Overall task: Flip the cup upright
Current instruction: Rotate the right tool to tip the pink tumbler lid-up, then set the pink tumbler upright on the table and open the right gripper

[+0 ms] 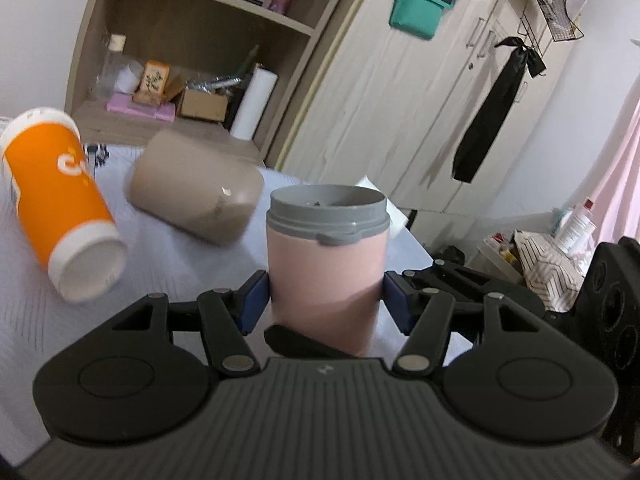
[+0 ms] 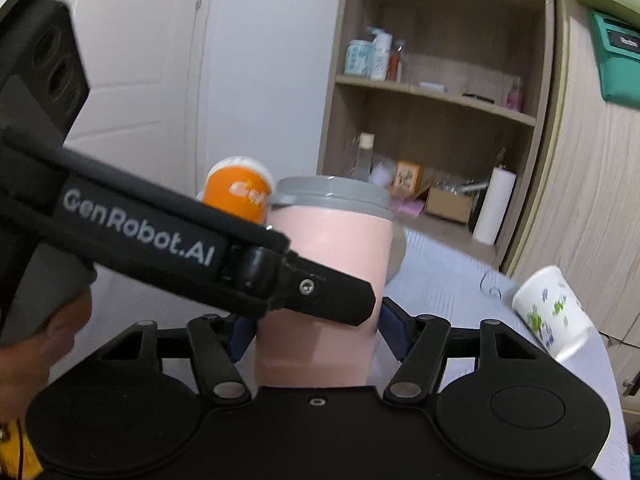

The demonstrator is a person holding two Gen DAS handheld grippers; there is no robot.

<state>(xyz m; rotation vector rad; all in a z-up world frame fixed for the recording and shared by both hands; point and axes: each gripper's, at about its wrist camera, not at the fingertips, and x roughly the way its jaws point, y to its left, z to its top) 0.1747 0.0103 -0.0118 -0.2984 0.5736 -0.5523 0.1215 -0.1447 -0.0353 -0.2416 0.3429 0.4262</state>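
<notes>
A pink cup (image 1: 326, 276) with a grey screw rim stands upright, mouth up, above the pale table (image 1: 160, 264). My left gripper (image 1: 325, 304) is shut on its lower body, blue pads on both sides. In the right wrist view the same pink cup (image 2: 332, 248) sits between the fingers of my right gripper (image 2: 314, 332), which is also shut on it. The left gripper's black body (image 2: 200, 248) crosses in front of the cup there.
An orange and white cup (image 1: 60, 200) lies on its side at the left. A beige cup (image 1: 196, 188) lies on its side behind the pink one. A white floral paper cup (image 2: 554, 314) lies tipped at the right table edge. Shelves (image 1: 192, 40) and wardrobe stand behind.
</notes>
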